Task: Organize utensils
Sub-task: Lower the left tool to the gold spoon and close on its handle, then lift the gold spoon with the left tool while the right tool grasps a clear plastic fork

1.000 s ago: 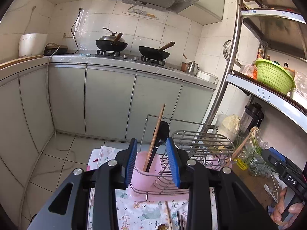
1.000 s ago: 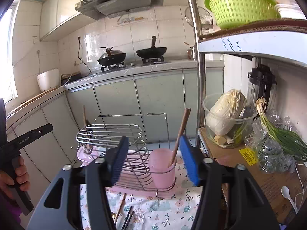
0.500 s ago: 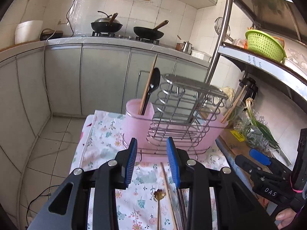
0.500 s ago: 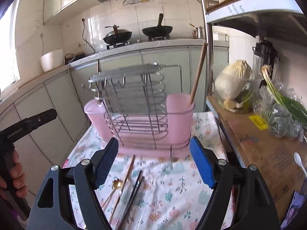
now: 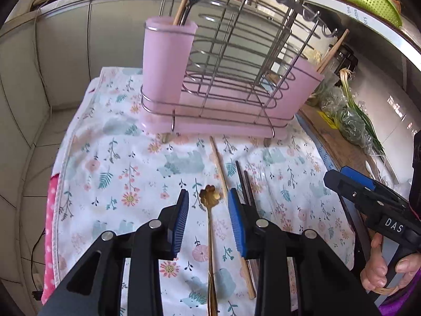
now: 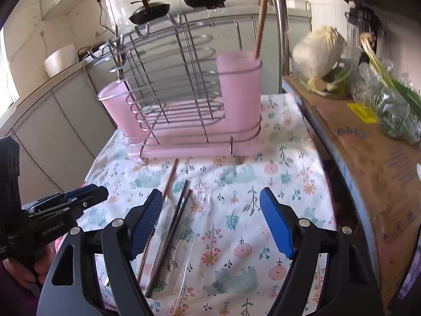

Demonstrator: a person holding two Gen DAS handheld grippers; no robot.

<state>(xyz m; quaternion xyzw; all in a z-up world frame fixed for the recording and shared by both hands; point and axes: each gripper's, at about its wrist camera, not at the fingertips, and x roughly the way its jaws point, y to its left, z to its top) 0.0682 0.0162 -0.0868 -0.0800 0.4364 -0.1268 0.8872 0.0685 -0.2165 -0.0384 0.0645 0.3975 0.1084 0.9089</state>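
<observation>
L gripper point(image 5: 208, 217) open, empty, pads straddling gold spoon point(image 5: 209, 226) on floral cloth point(image 5: 118, 158); spoon's long axis runs 12–6, bowl at 12, so L is nearer. R gripper point(image 6: 210, 221) open wide, empty; black chopsticks point(image 6: 173, 226) toward its 9 pad. Pink rack point(image 5: 223, 84) at 12.

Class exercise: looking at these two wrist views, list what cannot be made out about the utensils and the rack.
- Gold spoon: left wrist view, handle end cut off by the bottom edge.
- Black chopsticks: right wrist view, lower ends hidden behind the right gripper.
- Pink cup: contents below the rim hidden by its opaque wall.
- Wire rack: right wrist view, motion-blurred.
</observation>
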